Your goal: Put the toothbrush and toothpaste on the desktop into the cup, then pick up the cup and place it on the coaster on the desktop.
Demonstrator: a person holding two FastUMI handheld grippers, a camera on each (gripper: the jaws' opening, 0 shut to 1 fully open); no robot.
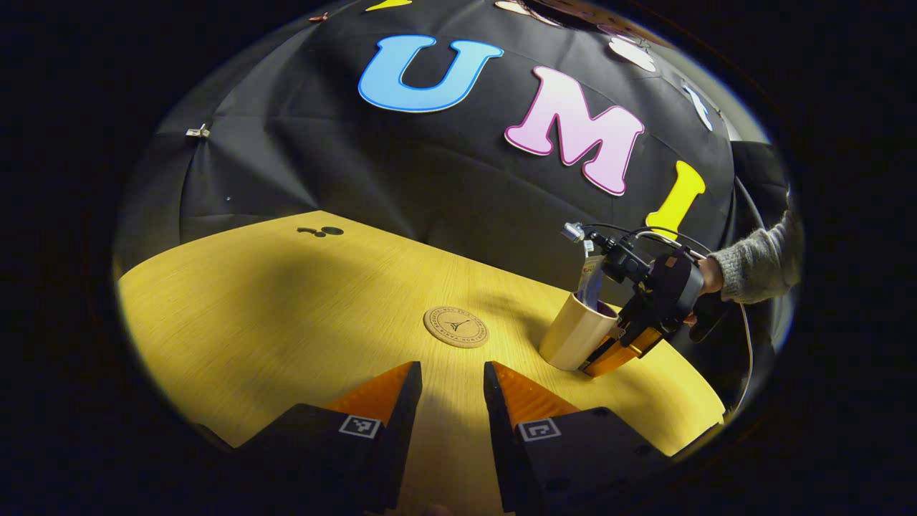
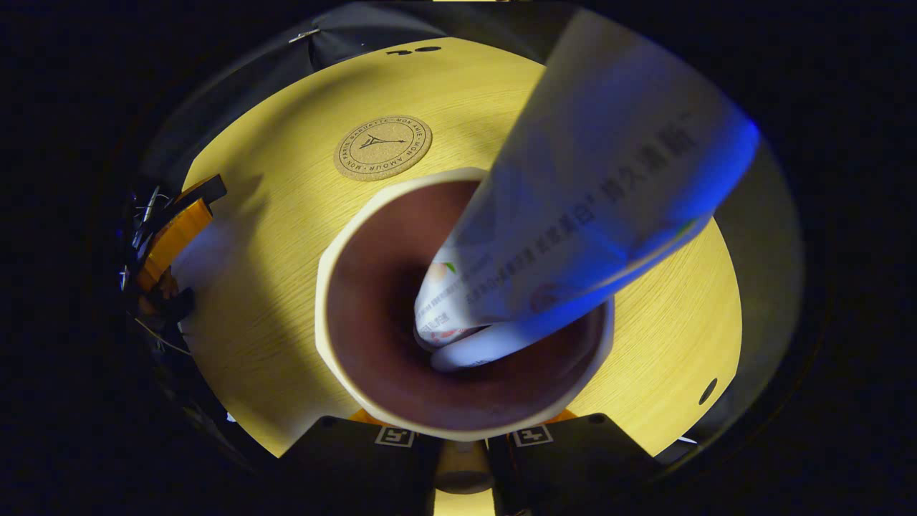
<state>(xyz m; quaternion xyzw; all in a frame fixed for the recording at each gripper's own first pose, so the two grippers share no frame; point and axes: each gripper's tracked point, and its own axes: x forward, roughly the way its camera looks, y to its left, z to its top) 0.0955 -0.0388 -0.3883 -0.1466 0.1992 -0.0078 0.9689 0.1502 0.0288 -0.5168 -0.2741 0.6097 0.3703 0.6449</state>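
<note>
Toothpaste tube, white-blue (image 2: pixel 573 208), stands in cream cup (image 1: pixel 577 333) on yellow desktop (image 1: pixel 286 322); toothbrush unclear. Right gripper (image 1: pixel 609 355) clamps cup wall. Left gripper (image 1: pixel 450 390) jaws apart, idle. Left: lift onto round cork coaster (image 1: pixel 455 327) nearby.

The right gripper (image 1: pixel 609 355) had a black body trailed by thin looping cables. A grey knitted sleeve (image 1: pixel 759 261) covered the person's wrist. The left gripper (image 1: pixel 450 390) bore square black-and-white markers.

A fine wood grain with a matt finish is shown by the yellow surface (image 1: pixel 286 315); the round cork coaster (image 1: pixel 455 327) looks rough, the cream cup (image 1: pixel 577 334) smooth.
</note>
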